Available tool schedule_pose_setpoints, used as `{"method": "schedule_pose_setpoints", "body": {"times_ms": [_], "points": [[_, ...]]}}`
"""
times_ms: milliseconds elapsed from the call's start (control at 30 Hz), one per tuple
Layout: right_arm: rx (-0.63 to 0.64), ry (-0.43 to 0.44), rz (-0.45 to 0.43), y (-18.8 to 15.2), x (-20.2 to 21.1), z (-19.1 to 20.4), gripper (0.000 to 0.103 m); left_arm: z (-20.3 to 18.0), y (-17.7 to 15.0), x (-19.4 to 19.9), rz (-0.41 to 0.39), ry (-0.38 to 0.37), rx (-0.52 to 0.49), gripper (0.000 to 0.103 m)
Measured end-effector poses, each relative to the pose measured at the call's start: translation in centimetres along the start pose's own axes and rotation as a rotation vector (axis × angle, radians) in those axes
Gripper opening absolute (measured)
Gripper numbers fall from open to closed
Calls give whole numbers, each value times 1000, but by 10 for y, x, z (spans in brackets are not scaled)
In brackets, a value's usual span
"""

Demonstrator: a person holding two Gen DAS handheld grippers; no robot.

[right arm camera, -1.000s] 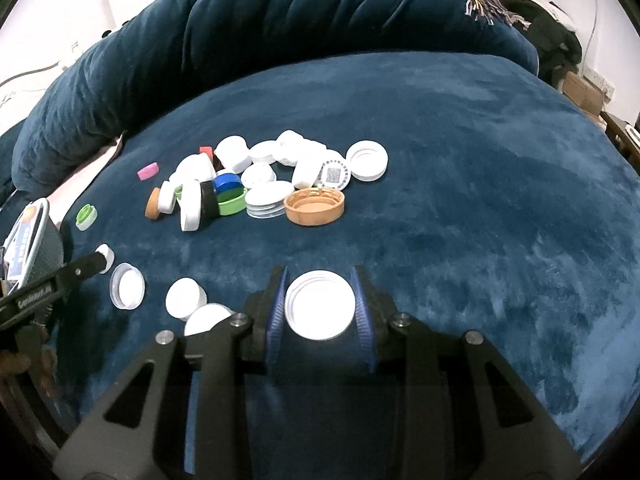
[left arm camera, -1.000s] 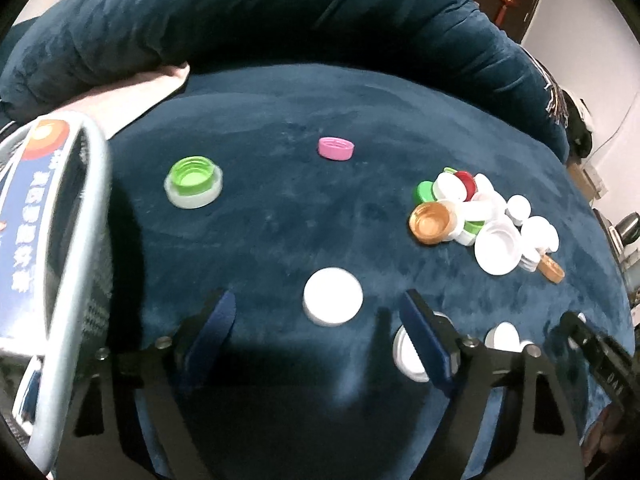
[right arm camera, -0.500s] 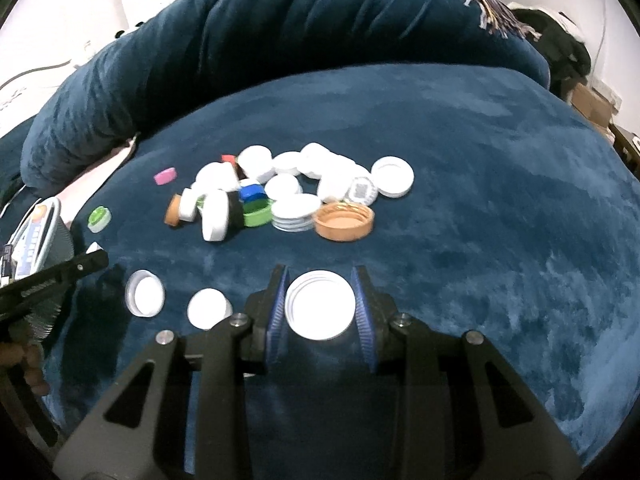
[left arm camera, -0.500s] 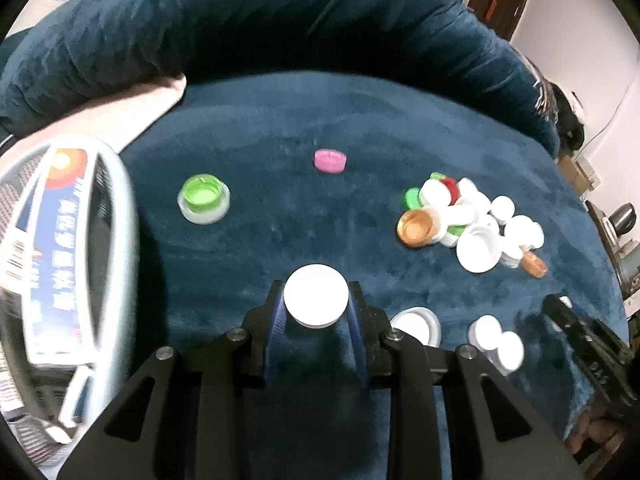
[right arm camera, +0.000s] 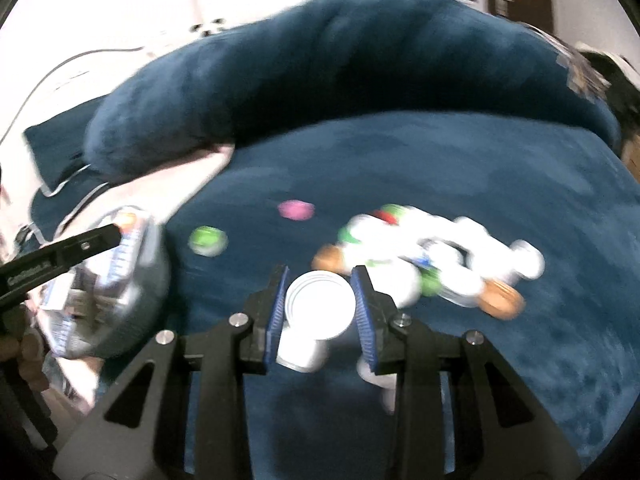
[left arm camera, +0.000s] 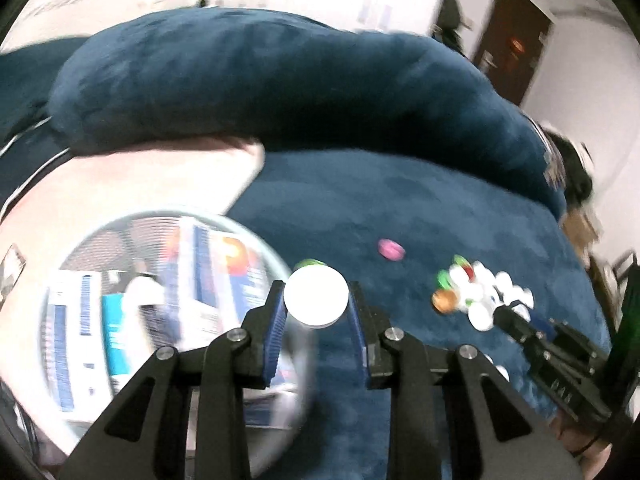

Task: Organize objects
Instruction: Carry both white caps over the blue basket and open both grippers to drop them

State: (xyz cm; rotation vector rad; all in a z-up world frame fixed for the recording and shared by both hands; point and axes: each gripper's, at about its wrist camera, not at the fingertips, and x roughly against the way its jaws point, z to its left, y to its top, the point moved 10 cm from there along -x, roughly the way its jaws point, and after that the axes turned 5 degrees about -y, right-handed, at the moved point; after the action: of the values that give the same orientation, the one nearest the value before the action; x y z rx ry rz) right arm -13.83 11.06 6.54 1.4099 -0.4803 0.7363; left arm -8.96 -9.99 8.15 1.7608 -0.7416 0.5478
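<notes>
Left wrist view: flat round white plastic cap (left arm camera: 316,297) faces up, clenched in the left tongs (left arm camera: 317,307). Right tongs (right arm camera: 320,304) pinch a ridged white lid (right arm camera: 320,305), hollow up, narrowly spread.

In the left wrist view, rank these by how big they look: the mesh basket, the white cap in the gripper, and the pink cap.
1. Mesh basket
2. White cap, held nearest the camera, so its size is exaggerated
3. Pink cap, farther off and blurred

White cap (left arm camera: 316,297), navy blanket (left arm camera: 400,208)
</notes>
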Motion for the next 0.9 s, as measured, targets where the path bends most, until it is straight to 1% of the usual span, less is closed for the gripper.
{"method": "schedule_pose_setpoints", "body": {"times_ms": [33,133,167,233,333,467,600,633,667,700,733,767,800,867,900], "points": [[17,32,-1,6,-1,17,33,11,3,3,-7,7,23,30],[75,124,-6,25,-6,76,33,61,21,16,-23,61,107,30],[95,164,-4,32,-7,100,33,72,24,17,-19,74,123,30],[123,220,2,40,-9,134,33,95,31,19,-6,90,145,30],[163,317,30,49,-14,189,34,117,37,19,1,103,162,30],[177,383,78,52,-24,232,34,141,41,22,-14,107,199,30],[177,398,93,59,-33,257,34,152,40,19,-20,94,239,31],[172,410,104,60,-36,262,35,154,40,19,-19,97,237,39],[166,419,116,62,-38,266,38,156,39,19,-20,111,236,59],[159,429,132,63,-39,268,54,158,39,20,-24,126,238,67],[153,431,140,63,-39,269,60,163,39,23,-32,148,247,84],[136,411,130,65,-40,264,73,168,38,27,-40,167,258,97],[116,409,118,69,-37,259,89,171,37,29,-45,178,268,102],[77,410,103,72,-33,247,101,177,32,35,-50,198,287,102],[68,394,96,73,-34,242,101,178,31,36,-50,203,293,102]]}}
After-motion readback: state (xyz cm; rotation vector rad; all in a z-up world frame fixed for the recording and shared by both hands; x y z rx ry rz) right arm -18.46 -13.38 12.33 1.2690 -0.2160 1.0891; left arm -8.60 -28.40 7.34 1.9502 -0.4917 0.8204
